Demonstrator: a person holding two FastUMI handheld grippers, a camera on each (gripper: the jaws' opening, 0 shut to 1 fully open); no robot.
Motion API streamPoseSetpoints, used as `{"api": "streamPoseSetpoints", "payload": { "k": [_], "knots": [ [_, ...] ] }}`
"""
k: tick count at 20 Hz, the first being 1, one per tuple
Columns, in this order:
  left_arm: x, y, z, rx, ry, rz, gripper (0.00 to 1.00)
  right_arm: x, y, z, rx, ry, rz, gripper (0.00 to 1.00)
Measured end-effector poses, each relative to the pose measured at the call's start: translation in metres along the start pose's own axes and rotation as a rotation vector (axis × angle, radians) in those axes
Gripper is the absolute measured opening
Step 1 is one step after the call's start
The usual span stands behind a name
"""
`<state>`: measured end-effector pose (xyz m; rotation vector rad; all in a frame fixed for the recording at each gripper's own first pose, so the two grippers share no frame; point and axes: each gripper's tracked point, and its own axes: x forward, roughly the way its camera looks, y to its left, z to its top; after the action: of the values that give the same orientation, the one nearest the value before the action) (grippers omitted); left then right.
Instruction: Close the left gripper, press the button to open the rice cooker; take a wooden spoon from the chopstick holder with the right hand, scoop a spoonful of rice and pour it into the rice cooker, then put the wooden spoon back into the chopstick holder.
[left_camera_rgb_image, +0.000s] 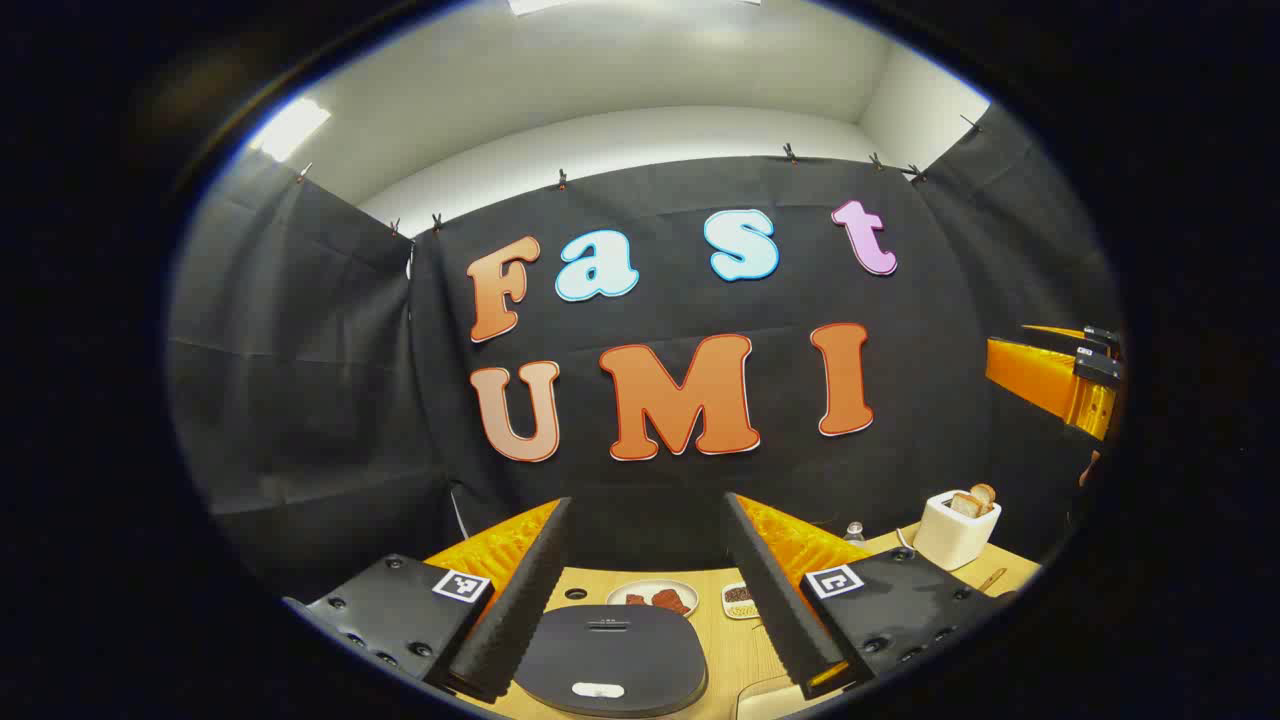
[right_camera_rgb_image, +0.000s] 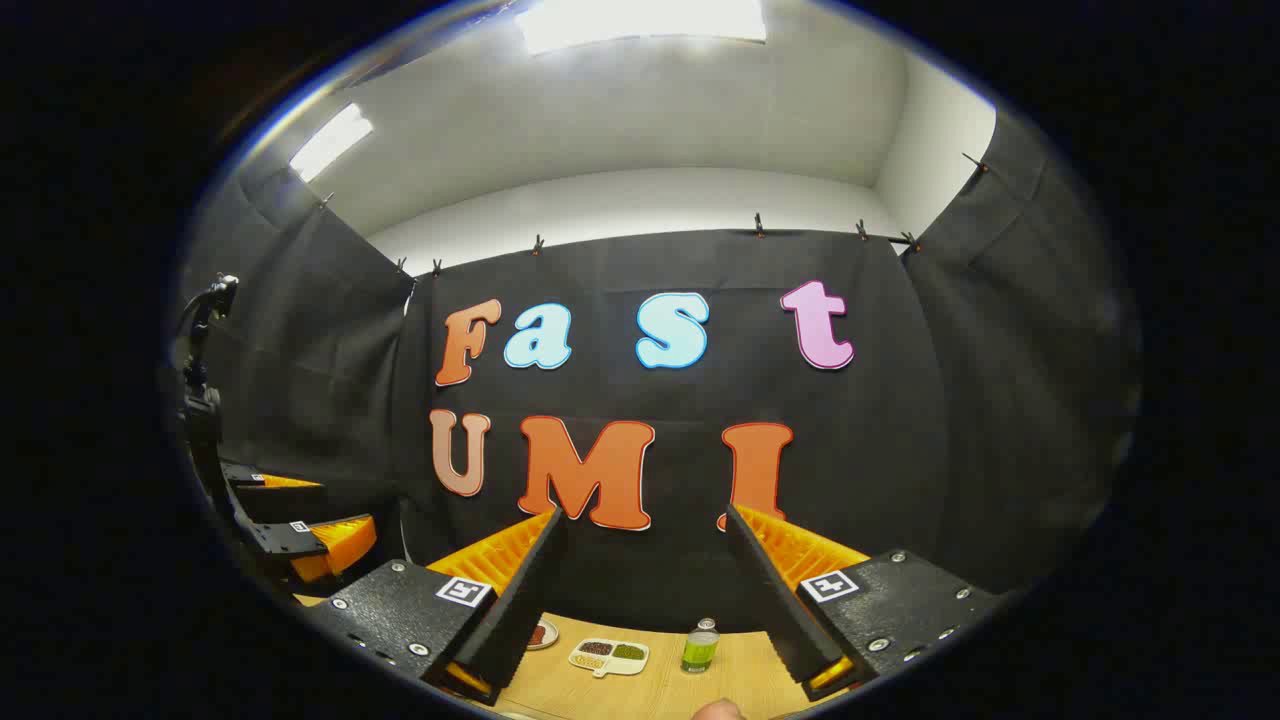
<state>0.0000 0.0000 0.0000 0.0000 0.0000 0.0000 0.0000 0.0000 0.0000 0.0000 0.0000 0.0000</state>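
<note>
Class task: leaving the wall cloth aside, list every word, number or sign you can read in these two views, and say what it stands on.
None can be read.
Green can: label too small to read.
Rice cooker lid: small mark, too blurred.
Square marker tags: black-and-white patterns, no words.

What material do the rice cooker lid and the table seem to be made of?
The dark grey rounded rice cooker lid looks like matte plastic: smooth, moulded, with only a soft sheen. The light brown table looks like wood or a wood-pattern laminate, since faint grain lines show; which of the two I cannot tell.
</note>
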Motion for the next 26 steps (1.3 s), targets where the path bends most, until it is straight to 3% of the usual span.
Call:
{"api": "streamPoseSetpoints", "payload": {
  "k": [5,8,11,13,18,19,20,21,22,26],
  "knots": [
    [-0.002,-0.007,-0.003,0.018,0.01,-0.011,0.99,-0.004,0.0,0.001,0.016,0.009,0.018,0.96],
    [-0.003,-0.011,0.002,0.016,-0.002,-0.022,0.95,-0.004,-0.001,0.009,0.001,-0.037,-0.004,0.97],
    [0.0,-0.006,0.006,0.02,0.0,-0.008,1.0,-0.007,0.008,0.008,-0.025,-0.055,-0.003,0.96],
    [0.001,0.0,0.006,0.01,0.004,0.004,0.97,-0.009,0.003,0.009,-0.039,-0.061,-0.026,0.96],
    [0.0,0.007,0.002,-0.012,0.012,0.019,0.93,-0.009,-0.006,0.011,0.023,-0.051,-0.056,0.96],
    [0.0,0.007,0.003,-0.015,0.012,0.014,0.93,-0.008,-0.009,0.009,0.026,-0.044,-0.059,1.0],
    [-0.002,0.009,0.002,-0.015,0.013,0.01,0.93,-0.007,-0.011,0.008,0.027,-0.038,-0.064,0.96],
    [-0.002,0.011,0.001,-0.016,0.014,0.007,0.93,-0.007,-0.012,0.007,0.027,-0.034,-0.065,1.0],
    [-0.003,0.015,0.0,-0.018,0.017,0.012,0.93,-0.007,-0.012,0.007,0.027,-0.031,-0.068,0.96],
    [-0.013,0.026,-0.004,-0.001,-0.015,0.082,0.93,-0.01,-0.01,0.003,0.034,-0.019,-0.056,0.96]
  ]
}}
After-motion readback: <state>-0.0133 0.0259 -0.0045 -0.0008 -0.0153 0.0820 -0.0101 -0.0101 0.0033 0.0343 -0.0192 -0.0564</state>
